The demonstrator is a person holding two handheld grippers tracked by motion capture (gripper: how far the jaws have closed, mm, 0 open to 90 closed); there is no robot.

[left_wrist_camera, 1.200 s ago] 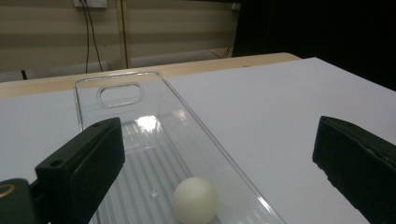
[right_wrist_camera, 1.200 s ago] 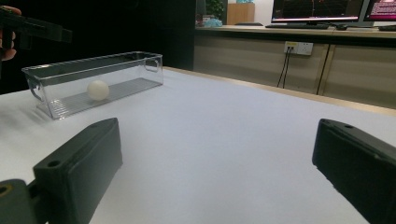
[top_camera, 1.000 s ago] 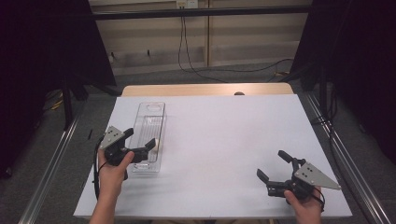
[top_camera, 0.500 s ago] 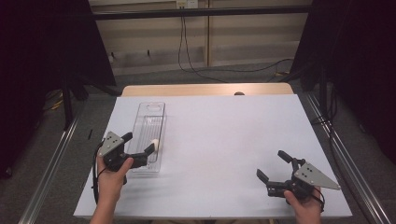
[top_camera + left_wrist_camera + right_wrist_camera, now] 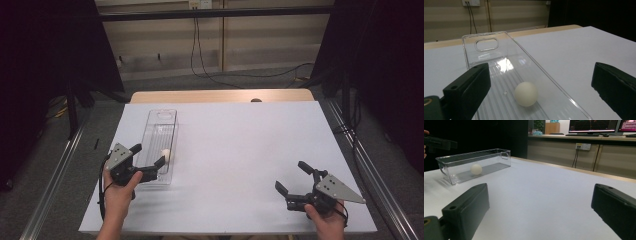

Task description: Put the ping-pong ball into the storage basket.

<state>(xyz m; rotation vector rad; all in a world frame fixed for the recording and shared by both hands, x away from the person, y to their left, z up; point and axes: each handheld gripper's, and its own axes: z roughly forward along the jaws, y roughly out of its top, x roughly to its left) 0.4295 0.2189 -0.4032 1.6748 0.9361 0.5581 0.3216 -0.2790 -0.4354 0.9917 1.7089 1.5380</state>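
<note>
So a small white ball is sitting on the ribbed floor of a clear plastic bin, toward the near end and close to its right-hand wall, and that's clearly what's being gone after. The left gripper is held just above the bin's near end with its jaws spread wide and nothing between them; in the left gripper view the ball is framed between the two black jaws, a bit nearer the left one. The step in hand looks like the approach for a pick, not yet a grasp. What's probably needed next: the jaws get lowered inside the bin walls, centred on the ball, then closed gently, since a round, smooth ball could easily be squirted out or rolled along the ribs. The bin is narrow, so the right-hand wall is the thing most likely to get bumped. The right gripper is parked well apart at the near right of the white table, jaws also open and empty. Nothing else is found on the tabletop.
</note>
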